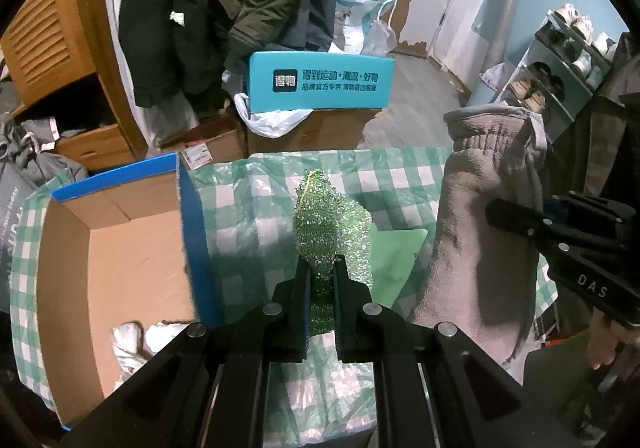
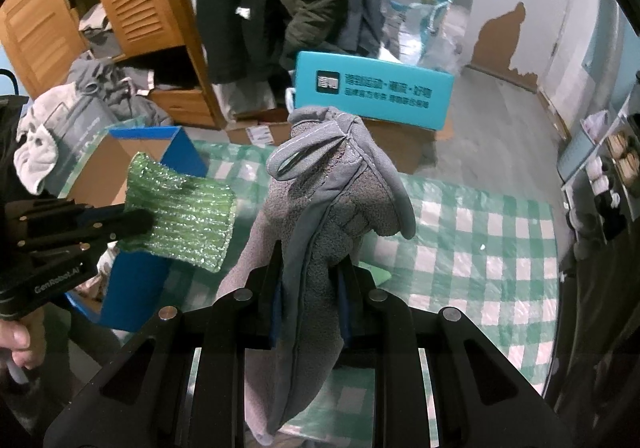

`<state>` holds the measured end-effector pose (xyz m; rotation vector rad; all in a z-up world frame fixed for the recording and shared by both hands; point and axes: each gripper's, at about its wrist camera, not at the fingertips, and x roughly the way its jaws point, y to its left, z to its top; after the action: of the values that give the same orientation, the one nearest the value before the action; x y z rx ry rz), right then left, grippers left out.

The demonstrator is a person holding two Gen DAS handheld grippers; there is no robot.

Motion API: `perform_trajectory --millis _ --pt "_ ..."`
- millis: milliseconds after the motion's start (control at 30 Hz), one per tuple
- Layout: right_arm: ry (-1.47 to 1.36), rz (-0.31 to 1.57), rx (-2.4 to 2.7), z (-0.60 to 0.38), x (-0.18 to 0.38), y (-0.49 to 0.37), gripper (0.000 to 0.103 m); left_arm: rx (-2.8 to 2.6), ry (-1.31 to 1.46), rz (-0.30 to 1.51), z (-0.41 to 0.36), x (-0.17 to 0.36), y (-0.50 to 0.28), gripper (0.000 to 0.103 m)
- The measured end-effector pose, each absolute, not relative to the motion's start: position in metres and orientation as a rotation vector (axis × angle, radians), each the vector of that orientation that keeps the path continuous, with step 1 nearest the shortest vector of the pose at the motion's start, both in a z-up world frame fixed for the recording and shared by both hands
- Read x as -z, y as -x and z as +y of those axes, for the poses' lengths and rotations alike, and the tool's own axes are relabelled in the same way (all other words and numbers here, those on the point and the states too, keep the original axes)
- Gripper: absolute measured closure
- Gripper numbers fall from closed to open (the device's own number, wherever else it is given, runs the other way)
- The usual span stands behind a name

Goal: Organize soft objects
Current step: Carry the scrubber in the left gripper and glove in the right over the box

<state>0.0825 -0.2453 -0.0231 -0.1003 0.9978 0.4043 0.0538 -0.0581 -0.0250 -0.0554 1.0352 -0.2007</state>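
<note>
The left gripper (image 1: 322,268) has its jaws closed narrowly on a green glittery scouring cloth (image 1: 330,224), which stands up from the jaws above the tabletop (image 1: 248,216), covered in a green-and-white checked plastic sheet. In the right wrist view the same cloth (image 2: 182,214) hangs flat from the left gripper (image 2: 136,222), clear of the surface and just beside the blue wall of an open cardboard box (image 2: 176,152). The right gripper (image 2: 308,280) has its jaws clamped on a grey fleece towel (image 2: 320,208) with a stitched grey border; the towel is bunched above the jaws and drapes down below them. In the left wrist view the towel (image 1: 480,232) hangs at the right, held by the right gripper (image 1: 504,214), well apart from the cloth. The cardboard box (image 1: 120,256), blue outside and brown inside, sits on the left part of the tabletop and contains white crumpled material (image 1: 132,340) at its near end. A light green flat sheet (image 1: 394,260) lies on the tabletop between cloth and towel. Beyond the tabletop stands a teal carton (image 1: 320,82) with printed lettering.
</note>
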Motion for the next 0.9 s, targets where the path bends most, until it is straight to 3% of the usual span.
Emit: perform_trajectory --millis 900 --pt "0.152 0.971 -0.535 -0.156 -0.003 -0.081 0.083 0.093 0.145 0.968 0.038 0.001 -0.022 0.094"
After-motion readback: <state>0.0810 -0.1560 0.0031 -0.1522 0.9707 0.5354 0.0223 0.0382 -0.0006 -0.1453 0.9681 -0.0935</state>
